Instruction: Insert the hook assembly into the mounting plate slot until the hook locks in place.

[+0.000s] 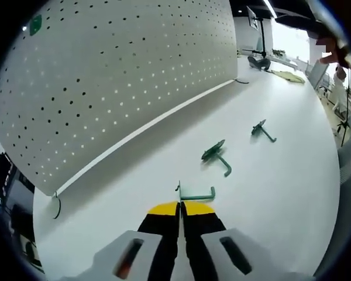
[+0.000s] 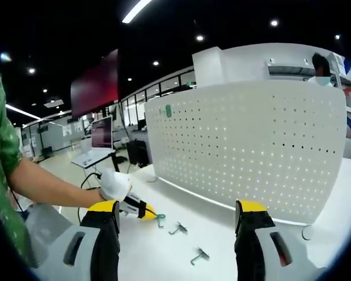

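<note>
- In the left gripper view, the left gripper (image 1: 179, 206) rests low over the white desk (image 1: 281, 187), its yellow-tipped jaws pressed together on the flat end of a green hook (image 1: 197, 194), whose bent arm lies to the right of the jaw tips.
- A second green hook (image 1: 216, 156) lies on the desk beyond the gripped one, and a third green hook (image 1: 262, 130) lies farther off, well apart from the others.
- The white pegboard (image 1: 117, 76) stands upright on the desk to the left of the hooks; a small green tag (image 1: 35, 24) sits near its upper corner.
- In the right gripper view, the right gripper (image 2: 176, 218) is raised above the desk (image 2: 158, 252) with its jaws spread wide and nothing between them.
- That view looks at the pegboard (image 2: 245, 146) face-on, with the green tag (image 2: 168, 110) near its upper left.
- The left gripper (image 2: 145, 212) shows at the left there, carried by a person's gloved hand (image 2: 114, 184), closed on the hook (image 2: 159, 219).
- The other two hooks (image 2: 178, 229) (image 2: 199, 255) lie on the desk in front of the board.
</note>
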